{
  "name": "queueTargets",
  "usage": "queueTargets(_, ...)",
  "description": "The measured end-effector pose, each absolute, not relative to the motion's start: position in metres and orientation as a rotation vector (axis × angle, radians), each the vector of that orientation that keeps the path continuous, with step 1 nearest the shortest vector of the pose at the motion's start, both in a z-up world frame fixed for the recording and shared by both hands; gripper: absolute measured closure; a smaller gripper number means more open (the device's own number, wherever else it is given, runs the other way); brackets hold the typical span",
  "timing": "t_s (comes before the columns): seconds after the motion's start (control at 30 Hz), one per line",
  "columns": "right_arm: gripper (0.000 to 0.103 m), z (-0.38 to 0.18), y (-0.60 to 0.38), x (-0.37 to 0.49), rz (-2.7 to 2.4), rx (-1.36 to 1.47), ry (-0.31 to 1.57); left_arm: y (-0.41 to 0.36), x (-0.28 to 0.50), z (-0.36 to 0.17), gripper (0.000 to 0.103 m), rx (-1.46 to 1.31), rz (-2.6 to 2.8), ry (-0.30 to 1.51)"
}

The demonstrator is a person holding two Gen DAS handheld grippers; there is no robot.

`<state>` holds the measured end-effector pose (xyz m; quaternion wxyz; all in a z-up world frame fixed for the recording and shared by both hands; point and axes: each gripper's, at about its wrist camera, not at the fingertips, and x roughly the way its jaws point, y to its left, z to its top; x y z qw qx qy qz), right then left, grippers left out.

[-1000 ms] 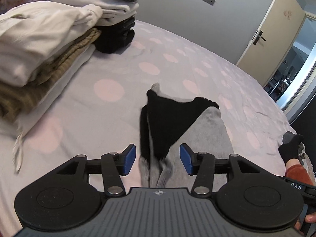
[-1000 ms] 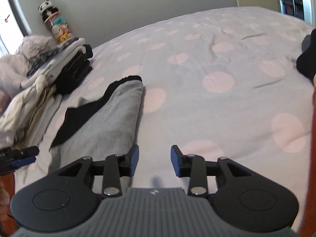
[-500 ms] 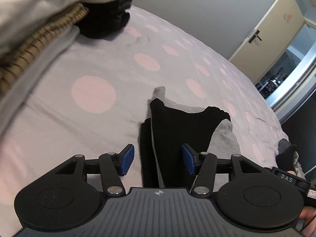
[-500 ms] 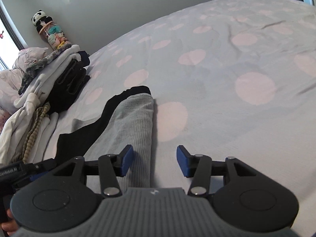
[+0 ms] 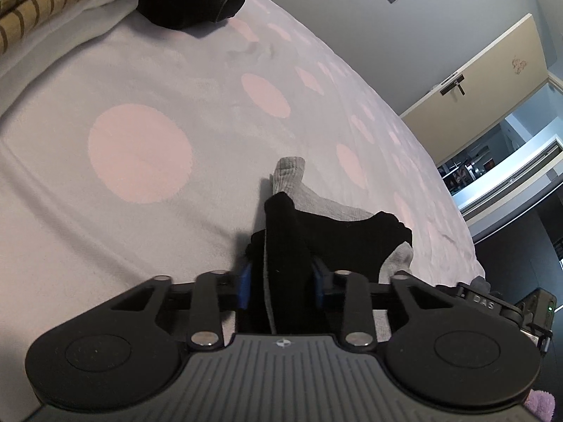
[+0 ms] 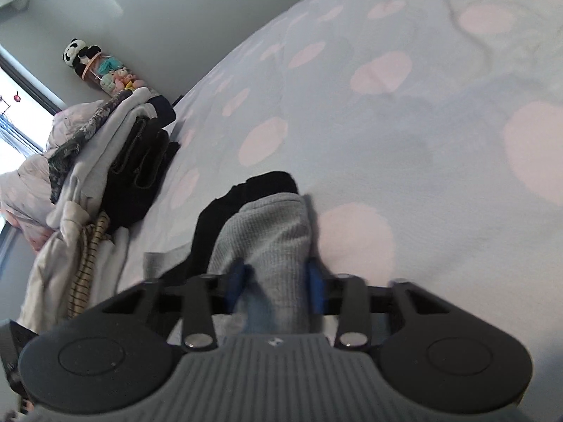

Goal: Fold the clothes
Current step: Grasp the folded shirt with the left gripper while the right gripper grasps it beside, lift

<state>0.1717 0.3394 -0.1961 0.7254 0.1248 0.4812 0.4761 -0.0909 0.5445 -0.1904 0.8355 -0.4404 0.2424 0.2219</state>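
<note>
A grey-and-black garment (image 5: 337, 225) lies partly folded on the polka-dot bed. My left gripper (image 5: 279, 286) is low over its near left edge, with the black fabric bunched between the blue pads; the jaws stand fairly wide and I cannot tell if they grip. My right gripper (image 6: 274, 283) is over the garment's grey knit side (image 6: 271, 232), with the grey fabric filling the gap between its pads in the same way. The garment's near edge is hidden under both grippers.
Stacks of folded clothes (image 6: 105, 176) sit at the left of the bed; they also show in the left wrist view (image 5: 70, 10). A panda-topped jar (image 6: 95, 70) stands by the wall. An open door (image 5: 475, 81) is at the far right.
Both grippers have dropped down and forward onto the garment. Its fabric now sits between the pads of each; before, both hovered open just short of it.
</note>
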Motion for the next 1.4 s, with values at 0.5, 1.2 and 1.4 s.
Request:
queueTargets(0.5, 0.088, -0.109, 0.319, 0.109, 1.152, 0.162, 0.736, 0.492, -0.136, -0.123, 0.084, -0.718, 0.556, 0.353)
queueTargets(1.2, 0.089, 0.089, 0.417, -0.095, 1.627, 0.065, 0.362, 0.535, -0.335, 0.096, 0.085, -0.273, 0.886, 0.170)
queueTargets(1.4, 0.090, 0.084, 0.490, -0.137, 1.696, -0.034, 0.364, 0.588, -0.340, 0.091, 0.085, -0.225, 0.972, 0.279)
